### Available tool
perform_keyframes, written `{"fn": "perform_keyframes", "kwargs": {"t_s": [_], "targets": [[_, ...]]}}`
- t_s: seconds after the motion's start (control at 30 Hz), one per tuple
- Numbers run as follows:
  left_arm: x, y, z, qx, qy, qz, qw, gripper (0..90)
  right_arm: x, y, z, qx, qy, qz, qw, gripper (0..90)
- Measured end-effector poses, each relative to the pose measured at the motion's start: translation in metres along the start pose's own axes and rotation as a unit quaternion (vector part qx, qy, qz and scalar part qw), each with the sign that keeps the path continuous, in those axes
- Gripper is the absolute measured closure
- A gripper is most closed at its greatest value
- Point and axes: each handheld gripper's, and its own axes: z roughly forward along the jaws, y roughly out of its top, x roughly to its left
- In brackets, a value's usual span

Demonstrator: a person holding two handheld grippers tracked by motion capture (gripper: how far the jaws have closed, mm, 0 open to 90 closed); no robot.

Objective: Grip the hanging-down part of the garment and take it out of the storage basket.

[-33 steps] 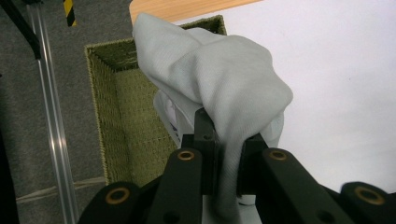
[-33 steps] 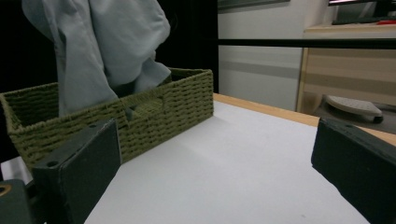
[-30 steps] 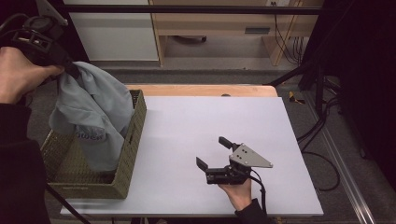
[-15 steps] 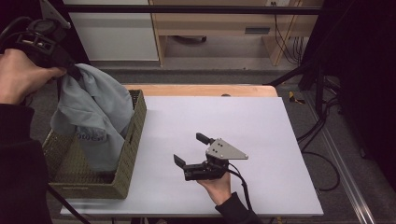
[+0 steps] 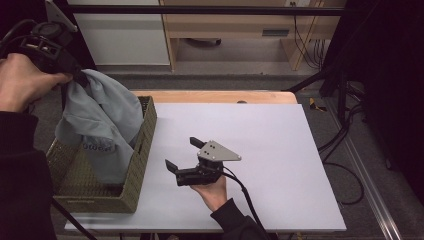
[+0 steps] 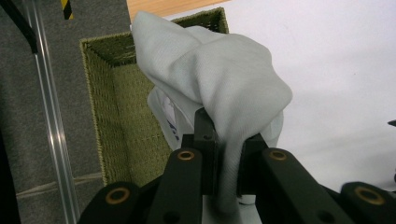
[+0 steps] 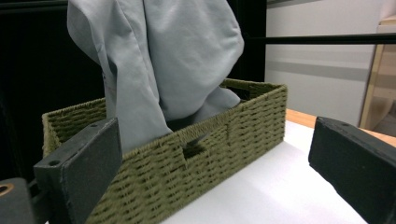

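Grey-blue cloth point(image 5: 100, 120) hangs from the left gripper point(image 5: 75, 75) in the high view, pinched at its top corner and lifted above the woven basket point(image 5: 137, 165), with its lower folds still inside the basket at the left edge of the white counter point(image 5: 280, 150). Right gripper point(image 5: 182, 152) has slid leftward across the counter since a second ago, from mid-counter to just beside the basket's near wall, jaws apart and holding nothing; the cloth itself hangs much as before. Left gripper view: jaws closed tight on a bunched fold of the cloth point(image 6: 219, 88), fabric draping over them, basket point(image 6: 121, 112) interior below. Right gripper view: both jaws stand wide open, level above the counter point(image 7: 275, 186), aimed at the basket point(image 7: 210, 144) side wall with the cloth point(image 7: 159, 60) rising behind it. Judgement: the right hand is closing in to take a second hold low on the cloth, probably to spread it out once clear of the basket.
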Motion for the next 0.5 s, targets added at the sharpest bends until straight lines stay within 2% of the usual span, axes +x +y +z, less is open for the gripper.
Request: {"fn": "perform_keyframes", "kwargs": {"t_s": [0.27,0.43,0.5], "targets": [[0.000,0.001,0.005,0.005,-0.001,0.002,1.0000,81.9,0.011,0.003,0.029,0.008,0.013,-0.007,0.9999,3.5],[-0.001,0.002,0.007,0.006,-0.002,0.002,1.0000,82.0,0.016,0.003,0.042,0.014,0.021,-0.004,0.9997,3.8],[-0.002,0.003,0.008,0.007,-0.001,0.003,1.0000,81.9,0.021,0.001,0.053,0.019,0.026,-0.002,0.9995,4.1]]}}
